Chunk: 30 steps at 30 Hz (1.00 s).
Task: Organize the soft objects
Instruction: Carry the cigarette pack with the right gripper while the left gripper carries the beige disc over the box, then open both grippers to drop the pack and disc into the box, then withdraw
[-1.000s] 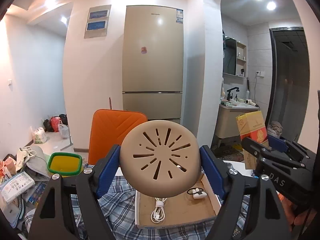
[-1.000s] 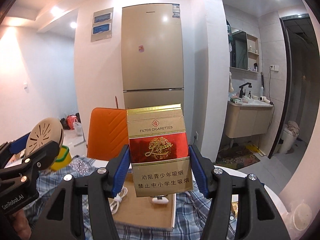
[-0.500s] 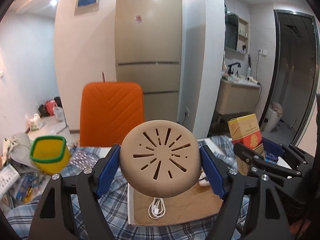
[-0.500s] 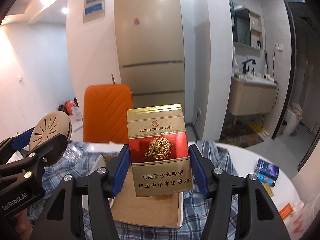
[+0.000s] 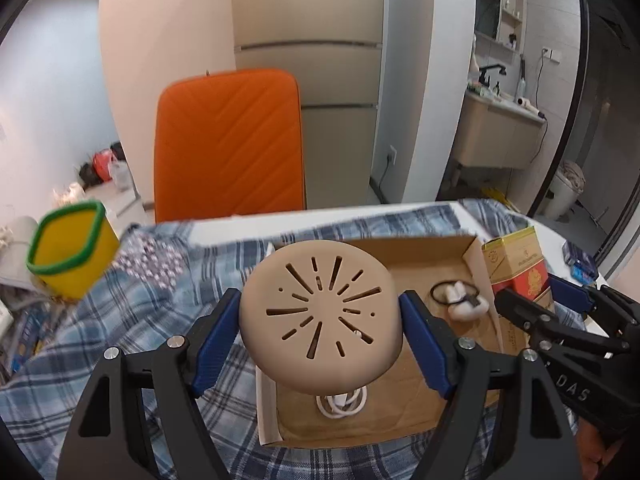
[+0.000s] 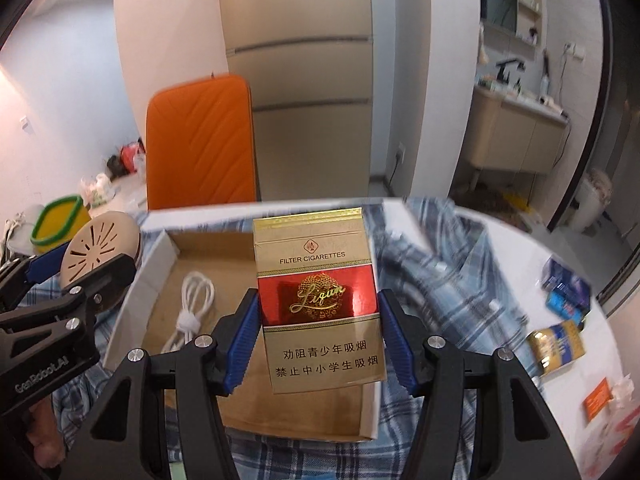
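Over the last second we have tipped both views downward: the fridge has slid up out of frame and the desk (image 6: 472,236), draped in a blue plaid shirt (image 5: 132,320), now fills the lower half, so we judge that we are lowering both loads toward the shallow cardboard box (image 6: 158,276) and that placing them there is the step in hand. The orange chair back (image 5: 228,144) behind the desk is padded with chevron stitching; the shirt is soft woven cloth, rumpled under and around the box. The box is stiff brown card with low white walls. Our left gripper (image 5: 320,332) pinches a round beige domed lid (image 5: 320,312), matte and rubbery-looking, cut with radiating slots, held above the box's near end. Our right gripper (image 6: 318,336) pinches a glossy gold-and-red cigarette pack (image 6: 316,300), a crisp rectangular carton, upright over the box's right half. Inside the box lie a coiled white cable (image 6: 192,308), smooth and tied at the middle, and a small white charger with a black loop (image 5: 460,300). A yellow cup with a green rim (image 5: 68,256) stands at far left.
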Each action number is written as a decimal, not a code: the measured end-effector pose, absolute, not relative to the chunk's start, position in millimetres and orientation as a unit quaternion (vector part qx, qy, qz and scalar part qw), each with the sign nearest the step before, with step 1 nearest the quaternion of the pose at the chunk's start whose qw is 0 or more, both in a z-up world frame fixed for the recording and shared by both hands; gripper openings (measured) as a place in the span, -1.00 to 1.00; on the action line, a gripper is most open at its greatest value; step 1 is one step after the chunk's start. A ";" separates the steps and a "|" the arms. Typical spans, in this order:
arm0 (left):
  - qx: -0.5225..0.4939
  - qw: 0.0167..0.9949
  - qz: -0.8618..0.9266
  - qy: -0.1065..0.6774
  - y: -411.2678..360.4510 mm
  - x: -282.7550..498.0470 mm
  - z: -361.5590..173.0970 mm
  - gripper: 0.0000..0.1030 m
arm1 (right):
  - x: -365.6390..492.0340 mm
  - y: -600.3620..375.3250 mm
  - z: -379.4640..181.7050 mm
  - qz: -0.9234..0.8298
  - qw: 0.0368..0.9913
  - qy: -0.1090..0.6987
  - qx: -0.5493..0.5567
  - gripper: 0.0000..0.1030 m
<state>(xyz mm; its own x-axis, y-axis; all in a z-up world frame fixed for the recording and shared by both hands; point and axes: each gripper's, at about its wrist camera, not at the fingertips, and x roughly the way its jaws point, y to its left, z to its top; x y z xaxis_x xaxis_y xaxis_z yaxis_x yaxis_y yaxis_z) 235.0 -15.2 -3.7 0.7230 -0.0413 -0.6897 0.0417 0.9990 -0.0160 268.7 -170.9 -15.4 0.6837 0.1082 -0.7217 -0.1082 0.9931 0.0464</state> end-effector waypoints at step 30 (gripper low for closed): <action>-0.005 0.944 -0.030 0.329 -12.6 226.3 12.8 0.85 | 269.9 -150.9 -37.8 0.079 0.904 0.417 -0.048 0.63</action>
<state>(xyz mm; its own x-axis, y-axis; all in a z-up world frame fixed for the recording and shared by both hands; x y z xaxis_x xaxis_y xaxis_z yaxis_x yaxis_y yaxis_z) 226.3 -12.6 12.8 0.7814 -0.0590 -0.6213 0.0529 0.9982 -0.0283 269.9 -150.9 -37.8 0.6397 0.1023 -0.7618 -0.1817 0.9831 -0.0206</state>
